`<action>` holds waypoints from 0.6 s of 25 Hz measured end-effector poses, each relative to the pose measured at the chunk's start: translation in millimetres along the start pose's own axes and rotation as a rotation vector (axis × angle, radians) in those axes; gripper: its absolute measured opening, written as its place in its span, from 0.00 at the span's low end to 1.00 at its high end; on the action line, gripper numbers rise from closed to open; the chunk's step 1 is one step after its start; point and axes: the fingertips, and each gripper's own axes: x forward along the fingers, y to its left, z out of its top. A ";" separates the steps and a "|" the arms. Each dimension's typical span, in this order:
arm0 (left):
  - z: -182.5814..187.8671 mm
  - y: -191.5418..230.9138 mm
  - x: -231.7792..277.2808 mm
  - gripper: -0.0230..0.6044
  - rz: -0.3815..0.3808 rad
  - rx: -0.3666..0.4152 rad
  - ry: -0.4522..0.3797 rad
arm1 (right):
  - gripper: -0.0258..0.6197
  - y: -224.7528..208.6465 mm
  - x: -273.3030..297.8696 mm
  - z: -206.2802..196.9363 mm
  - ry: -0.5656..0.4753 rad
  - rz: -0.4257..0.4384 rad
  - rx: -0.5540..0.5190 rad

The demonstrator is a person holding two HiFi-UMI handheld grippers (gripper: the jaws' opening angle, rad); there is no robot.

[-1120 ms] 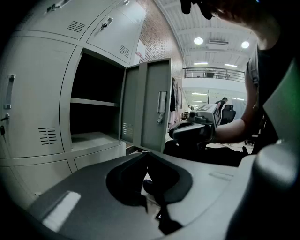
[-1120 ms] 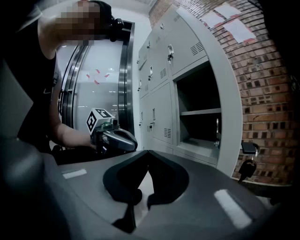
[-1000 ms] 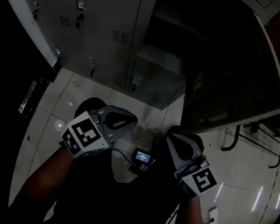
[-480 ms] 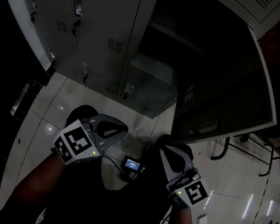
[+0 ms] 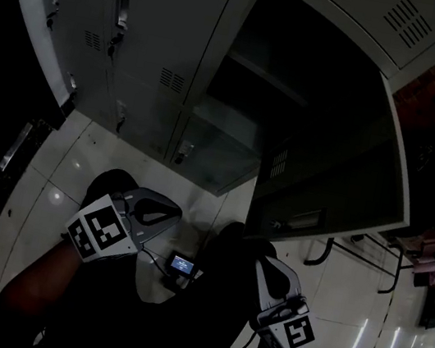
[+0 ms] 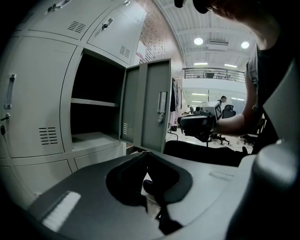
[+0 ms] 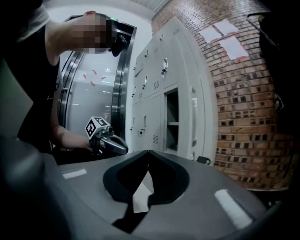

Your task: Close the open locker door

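Pale, glossy floor tiles (image 5: 49,181) run up to a bank of grey metal lockers (image 5: 156,25), and a brick wall (image 7: 248,122) stands beside the bank. Nearest, the left gripper (image 5: 168,207) and right gripper (image 5: 263,262) are held low in front of the person. Each has its jaws closed tip to tip with nothing between them, and both are well apart from the lockers.

Beyond them the locker door (image 6: 151,110) stands swung out wide on the right of its compartment. It is plain grey, with a vertical handle (image 6: 161,107) on its outer face and a vent low on the inner face. Behind it the open compartment (image 6: 93,79) shows one shelf (image 6: 93,101).

The head view is very dark. There the compartment's depth is lost in shadow, and the right gripper view sees the door only edge-on.
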 end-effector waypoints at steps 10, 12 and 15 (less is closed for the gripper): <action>-0.5 0.1 1.2 0.06 0.003 0.001 0.000 | 0.29 -59.7 -26.1 53.0 -0.140 -0.062 -0.030; -0.4 0.0 1.2 0.06 0.004 0.001 0.000 | 0.33 -66.1 -20.9 55.3 -0.130 -0.052 -0.041; -0.5 0.9 0.1 0.06 0.004 0.000 -0.001 | 0.37 -65.0 -5.7 56.0 -0.119 0.023 0.013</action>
